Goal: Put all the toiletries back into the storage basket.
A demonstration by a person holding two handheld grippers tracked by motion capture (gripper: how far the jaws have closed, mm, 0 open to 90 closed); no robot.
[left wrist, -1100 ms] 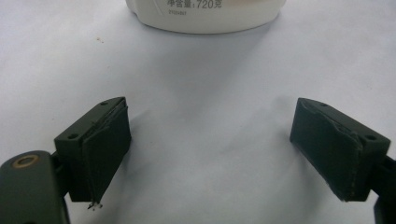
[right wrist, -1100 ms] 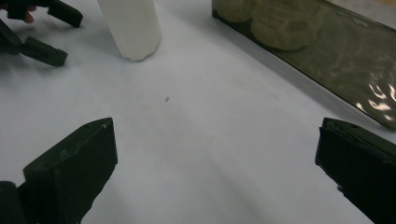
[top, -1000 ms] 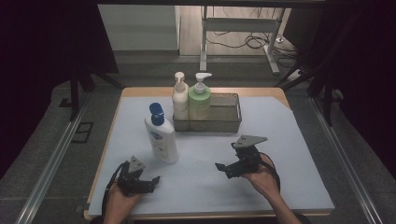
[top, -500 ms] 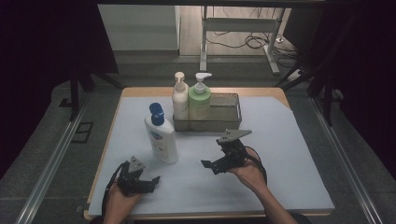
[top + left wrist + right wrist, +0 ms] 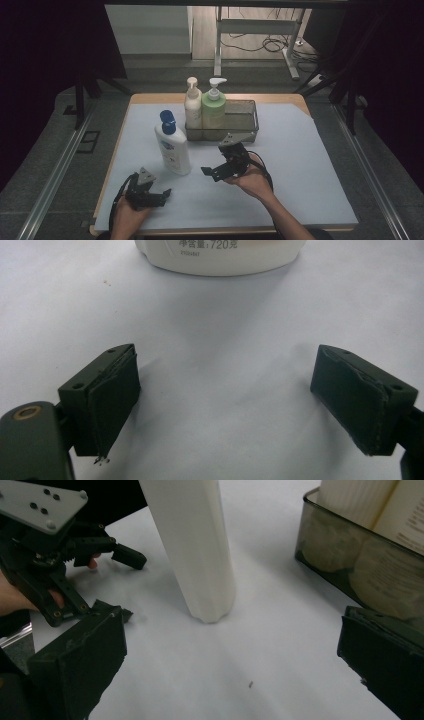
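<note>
White table cover [image 5: 310,165] bears a blue-capped bottle [image 5: 172,146], flanked by left tongs [image 5: 162,194] and right tongs [image 5: 209,173], both spread apart.

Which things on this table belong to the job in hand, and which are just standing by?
In the job:
- right gripper, open, near the bottle
- white bottle with blue cap, standing on the table
- left gripper, open

Standing by:
- cream pump bottle in the basket
- green pump bottle in the basket
- basket
</note>
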